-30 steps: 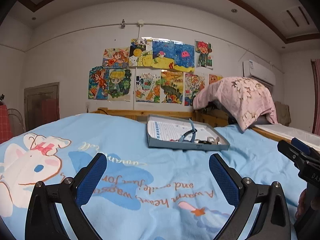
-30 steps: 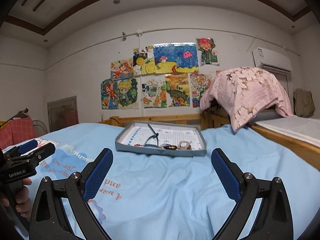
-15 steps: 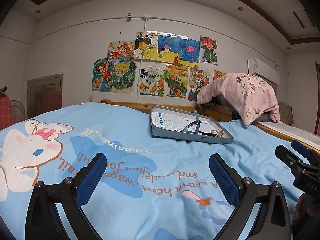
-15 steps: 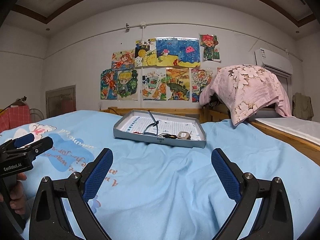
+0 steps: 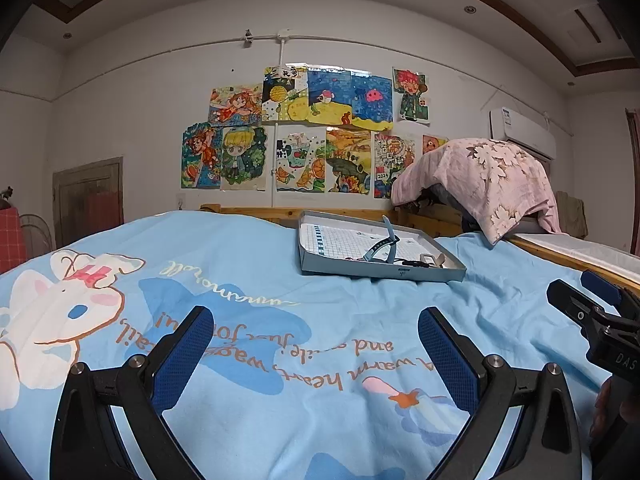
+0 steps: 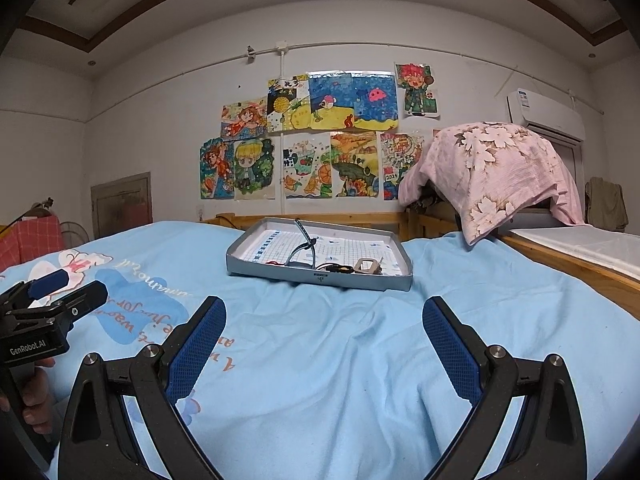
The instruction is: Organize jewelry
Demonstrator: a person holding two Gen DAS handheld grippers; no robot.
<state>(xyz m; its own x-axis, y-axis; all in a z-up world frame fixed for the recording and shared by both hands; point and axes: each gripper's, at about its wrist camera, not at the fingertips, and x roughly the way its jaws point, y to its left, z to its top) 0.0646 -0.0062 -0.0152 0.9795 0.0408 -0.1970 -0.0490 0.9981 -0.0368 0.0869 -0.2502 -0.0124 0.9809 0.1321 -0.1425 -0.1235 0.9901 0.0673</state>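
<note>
Both tools hang low over a bed covered by a light blue blanket (image 6: 340, 360) printed with a cartoon rabbit (image 5: 64, 312) and cursive writing. The left tool (image 5: 314, 344) has its blue-padded fingers spread wide with only blanket between them, and the right tool (image 6: 324, 334) is spread just as wide and likewise holds nothing. Farther up the bed, well apart from both tools, a shallow grey tray (image 6: 256, 270) lies flat on the blanket, its floor lined with gridded paper. In the tray a blue-grey band (image 5: 384, 242) stands up in a loop, and near the tray's front wall lie a small dark piece (image 6: 340, 268) and a pale ring-shaped piece (image 6: 368, 266); these are too small to tell apart further. From the left wrist view the right tool's body shows at the right edge, and from the right wrist view the left tool's body shows at the left edge, gripped by a hand (image 6: 34, 400). Behind the bed is a wooden frame (image 6: 320, 218), a wall of colourful drawings (image 6: 316, 132), a pink floral cloth (image 6: 492, 172) draped over something, and an air conditioner (image 6: 544, 114).
</note>
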